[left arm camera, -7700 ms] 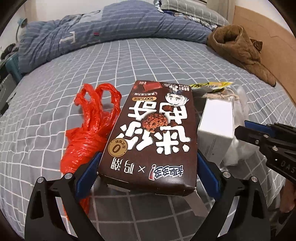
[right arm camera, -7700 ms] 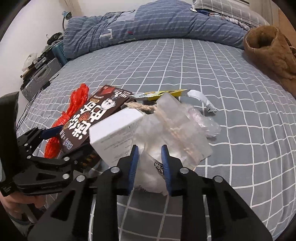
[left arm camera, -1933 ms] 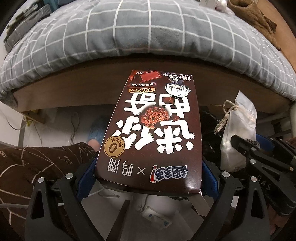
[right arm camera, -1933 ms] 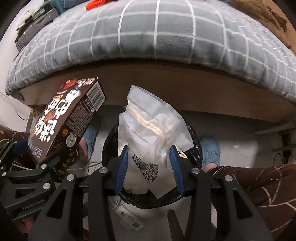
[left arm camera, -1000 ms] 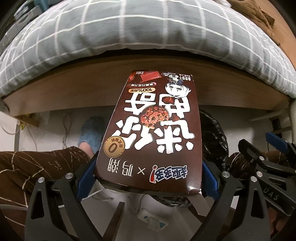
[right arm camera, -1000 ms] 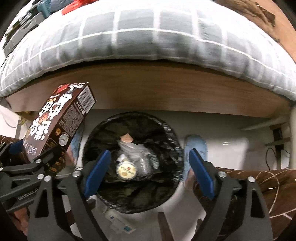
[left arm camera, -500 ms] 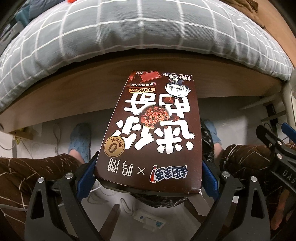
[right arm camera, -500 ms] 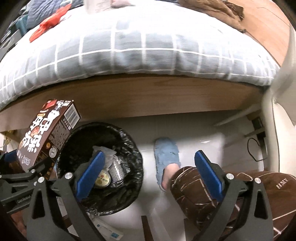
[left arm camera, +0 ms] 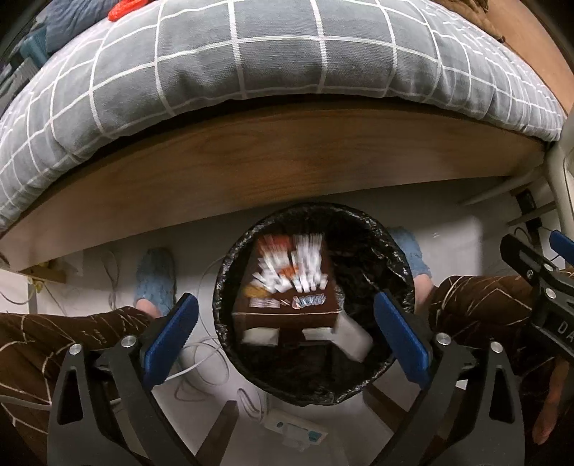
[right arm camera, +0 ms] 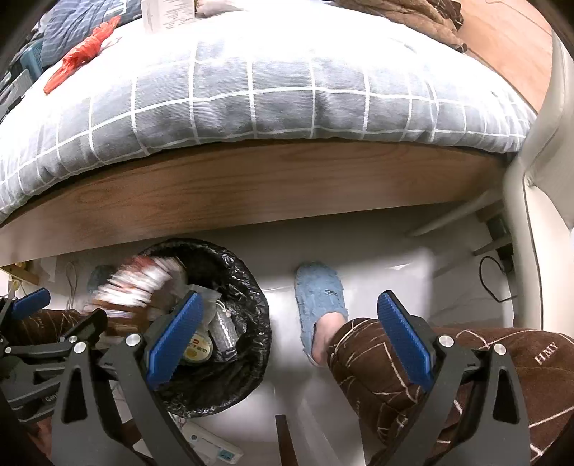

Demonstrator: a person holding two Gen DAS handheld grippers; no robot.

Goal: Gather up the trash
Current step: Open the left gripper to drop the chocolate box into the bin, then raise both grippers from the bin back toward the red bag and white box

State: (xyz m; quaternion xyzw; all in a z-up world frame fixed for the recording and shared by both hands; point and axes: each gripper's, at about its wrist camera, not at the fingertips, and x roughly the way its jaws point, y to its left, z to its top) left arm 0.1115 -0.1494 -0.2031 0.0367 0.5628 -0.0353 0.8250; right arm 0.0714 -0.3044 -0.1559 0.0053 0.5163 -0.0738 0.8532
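Note:
A round bin lined with a black bag [left arm camera: 401,258] stands on the white floor below the bed. The brown chocolate box [left arm camera: 290,283], blurred, is dropping into it; it also shows blurred in the right wrist view [right arm camera: 140,279]. My left gripper [left arm camera: 285,338] is open and empty right above the bin. My right gripper [right arm camera: 287,340] is open and empty, to the right of the bin [right arm camera: 251,308], over the floor. A clear plastic bag and a round lid [right arm camera: 197,349] lie inside the bin. A red plastic bag [right arm camera: 82,52] and a white box [right arm camera: 168,14] lie on the bed.
The grey checked bed [left arm camera: 287,50] with a wooden side board [left arm camera: 287,157] overhangs the floor. The person's legs in brown trousers [right arm camera: 448,362] and blue slippers [right arm camera: 319,294] flank the bin. A power strip [left arm camera: 296,428] and cables lie on the floor.
My left gripper has opened and let go of the chocolate box, which now falls into the bin. My right gripper has moved further right, away from the bin, and stays open.

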